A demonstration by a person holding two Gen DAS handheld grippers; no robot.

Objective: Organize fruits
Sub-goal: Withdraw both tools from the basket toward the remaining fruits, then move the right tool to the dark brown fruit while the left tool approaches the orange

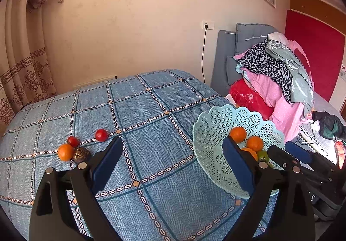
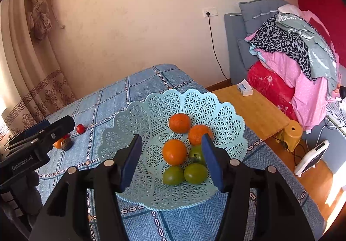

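Blue tablecloth [image 2: 103, 107]: basket [image 2: 140, 115] holds fruit; both tongs empty, spread.

Wide bare stretch of blue checked surface [image 1: 151, 115] between loose fruit cluster and basket [image 2: 134, 115], open lane there. Left claw [image 1: 173, 161] hangs above it, jaws spread, nothing between them. Cluster packed tight: orange [image 1: 65, 152] touching dark round fruit [image 1: 81, 154], small tomato [image 1: 73, 141] just behind; second tomato [image 1: 101, 134] stands apart, free all round. Right claw [image 2: 170, 161] parted over basket, fruit pile below. Basket's tall scalloped rim blocks side entry; top open.
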